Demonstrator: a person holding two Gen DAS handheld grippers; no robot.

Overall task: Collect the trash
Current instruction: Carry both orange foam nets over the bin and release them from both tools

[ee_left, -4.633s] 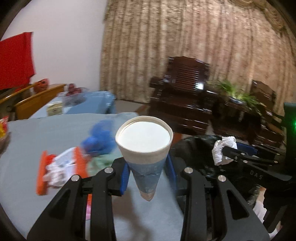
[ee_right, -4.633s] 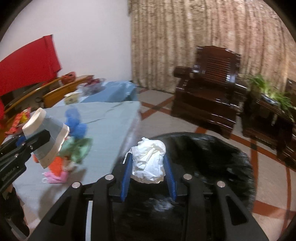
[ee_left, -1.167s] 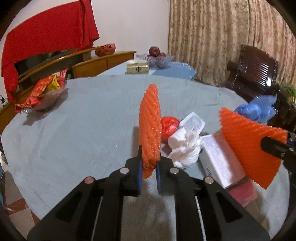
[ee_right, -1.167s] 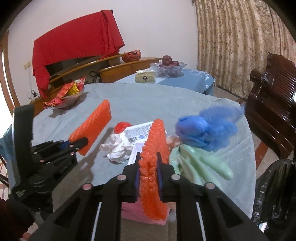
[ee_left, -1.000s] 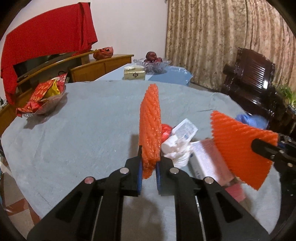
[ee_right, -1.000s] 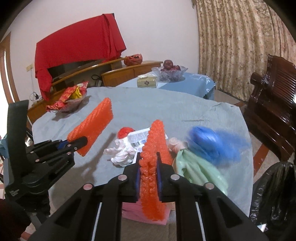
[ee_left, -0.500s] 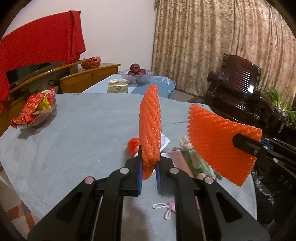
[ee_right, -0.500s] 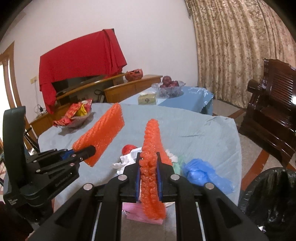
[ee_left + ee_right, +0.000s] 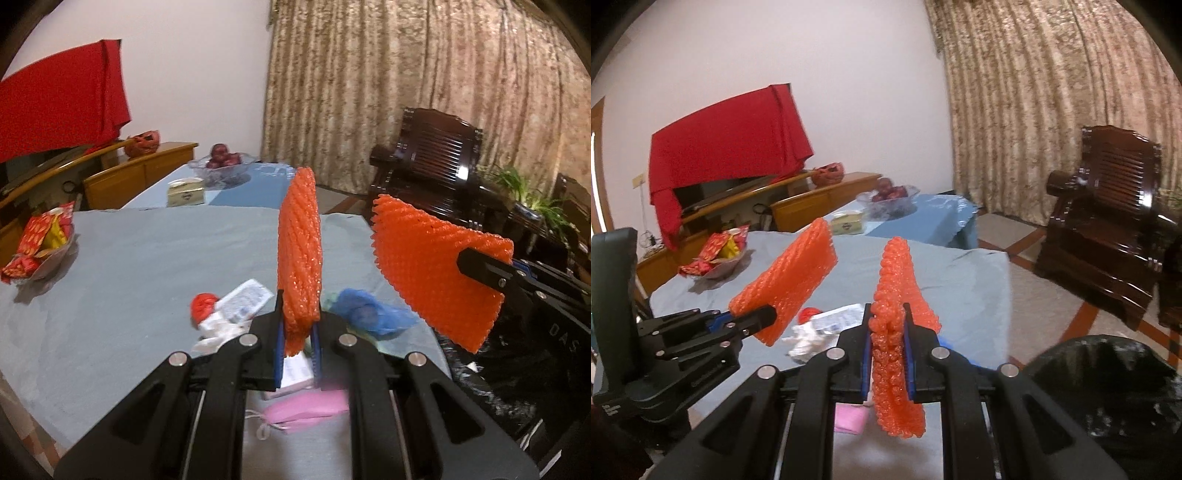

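Note:
My left gripper [image 9: 297, 345] is shut on an orange foam net [image 9: 300, 251] held upright above the grey table. My right gripper [image 9: 888, 347] is shut on a second orange foam net [image 9: 894, 317]; this net also shows in the left wrist view [image 9: 432, 273], at the right. The left gripper with its net [image 9: 786, 280] shows at the left of the right wrist view. A black trash bag [image 9: 1108, 384] stands open at the lower right, beside the table. On the table lie a blue plastic bag [image 9: 369, 312], a red ball [image 9: 202, 305], white paper scraps [image 9: 236, 310] and a pink item [image 9: 306, 408].
The grey table [image 9: 129, 266] carries a bowl of snack packets [image 9: 37, 243] at the left. Behind it is a blue-covered table with a fruit bowl [image 9: 221, 164] and a small box [image 9: 185, 192]. A dark wooden armchair [image 9: 1108, 214] stands at the right, and curtains hang behind it.
Both grippers, each still holding its orange net, have swung right and lifted; the armchair, curtains and black bag have come further into view.

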